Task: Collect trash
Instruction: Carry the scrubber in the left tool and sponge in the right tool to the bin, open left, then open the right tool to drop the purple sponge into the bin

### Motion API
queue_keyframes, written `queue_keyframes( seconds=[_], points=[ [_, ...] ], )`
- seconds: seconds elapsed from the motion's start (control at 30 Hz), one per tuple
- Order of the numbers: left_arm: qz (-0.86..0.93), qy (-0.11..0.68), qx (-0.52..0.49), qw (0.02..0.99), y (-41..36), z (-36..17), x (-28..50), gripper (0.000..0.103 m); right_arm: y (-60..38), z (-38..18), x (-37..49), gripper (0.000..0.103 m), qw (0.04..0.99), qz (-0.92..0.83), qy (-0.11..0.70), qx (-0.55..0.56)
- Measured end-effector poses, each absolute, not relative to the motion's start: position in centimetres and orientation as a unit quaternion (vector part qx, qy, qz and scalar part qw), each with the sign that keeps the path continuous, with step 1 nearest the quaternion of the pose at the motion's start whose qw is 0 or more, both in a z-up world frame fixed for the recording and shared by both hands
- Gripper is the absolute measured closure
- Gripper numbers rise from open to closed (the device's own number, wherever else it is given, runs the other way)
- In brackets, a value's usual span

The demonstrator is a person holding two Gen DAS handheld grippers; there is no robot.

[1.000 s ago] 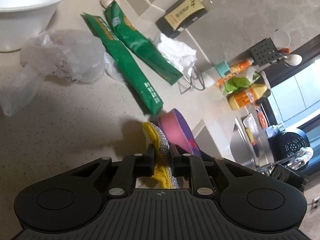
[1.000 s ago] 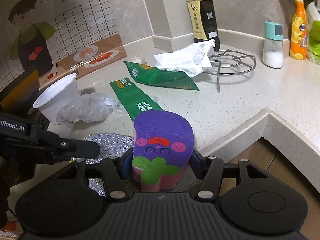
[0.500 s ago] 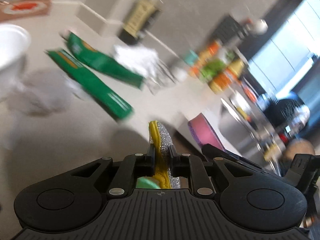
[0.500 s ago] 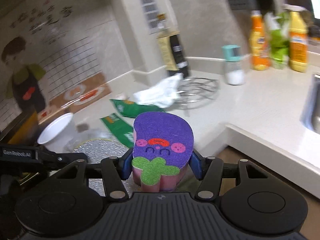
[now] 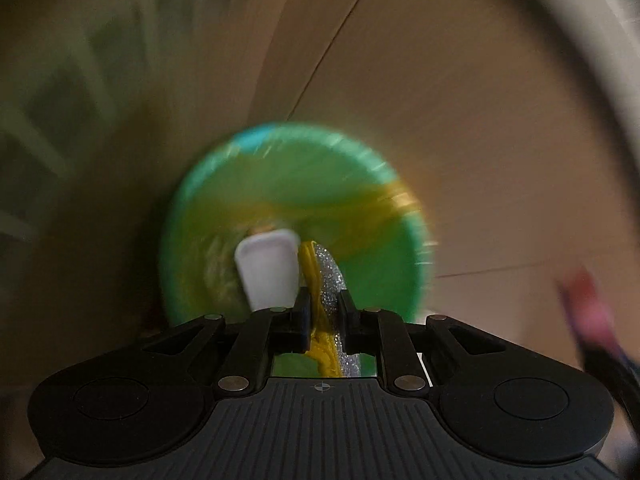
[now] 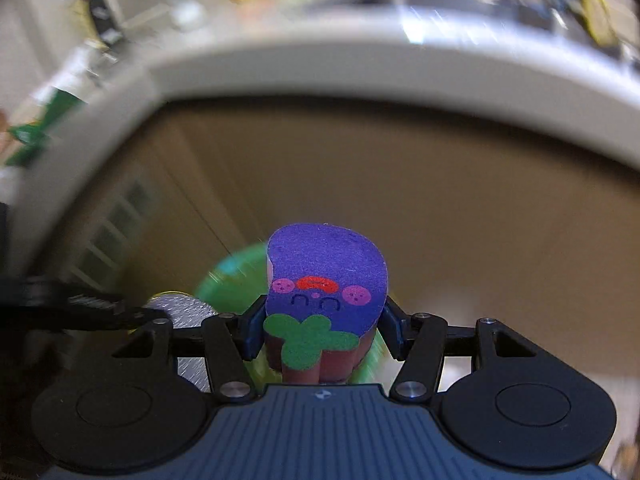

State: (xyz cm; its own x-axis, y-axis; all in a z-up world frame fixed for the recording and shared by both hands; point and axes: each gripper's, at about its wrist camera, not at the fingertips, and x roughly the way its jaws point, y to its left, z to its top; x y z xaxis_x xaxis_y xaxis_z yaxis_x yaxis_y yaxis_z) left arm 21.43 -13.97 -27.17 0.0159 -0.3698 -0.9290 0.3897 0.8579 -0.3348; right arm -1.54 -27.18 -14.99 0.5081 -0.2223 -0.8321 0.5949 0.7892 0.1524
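No text legible — all blurred.

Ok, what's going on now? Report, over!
Left tongs shut on glittery yellow pad. Right tongs shut on purple sponge. Both above green bin, below counter edge. Nothing blocking.

My left gripper point(image 5: 323, 304) points steeply down, its jaws nearly together and pinched on the thin silver-and-yellow scrubber point(image 5: 326, 280) that stands edge-on between my fingertips. My right gripper point(image 6: 320, 328) also tilts down, jaws about half apart, both blue pads point(image 6: 253, 330) pressed against the sides of the purple sponge point(image 6: 326, 280). My left claw shows just beside my right one, at its left.
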Motion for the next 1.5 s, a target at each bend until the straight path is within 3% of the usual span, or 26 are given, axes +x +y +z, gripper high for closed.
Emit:
queue_keyframes(
  seconds=[0.2,0.27,0.43,0.63,0.9,1.1,1.3,1.5],
  points=[
    [-0.204,0.709,-0.001,0.675,-17.5,-39.9,23.5,0.085,-29.9,-21.6,-3.5,0.046,0.802,-0.254,0.49,0.228],
    [-0.211,0.733,-0.031,0.646,-17.6,-43.4,24.1,0.08,-30.8,-23.0,-3.4,0.046,0.796,-0.251,0.503,0.227],
    [-0.172,0.728,-0.02,0.664,-17.3,-46.1,25.3,0.079,-31.8,-25.9,-1.6,0.046,0.785,-0.227,0.531,0.225],
    [-0.175,0.705,-0.065,0.684,-14.7,-42.5,25.6,0.079,-31.2,-28.5,2.1,0.046,0.789,-0.159,0.563,0.186],
    [-0.183,0.687,-0.048,0.701,-12.0,-35.5,22.8,0.079,-28.3,-35.6,9.7,0.046,0.784,-0.079,0.602,0.13],
    [-0.202,0.686,-0.078,0.695,-10.0,-32.3,20.8,0.079,-28.1,-39.2,13.9,0.044,0.763,-0.067,0.619,0.175],
    [-0.224,0.68,-0.076,0.694,-9.1,-30.4,20.4,0.079,-29.0,-37.7,13.4,0.043,0.758,-0.06,0.609,0.227],
    [-0.256,0.666,-0.055,0.699,-8.5,-27.4,19.9,0.079,-29.3,-34.5,12.0,0.034,0.77,-0.072,0.581,0.253]
  ],
)
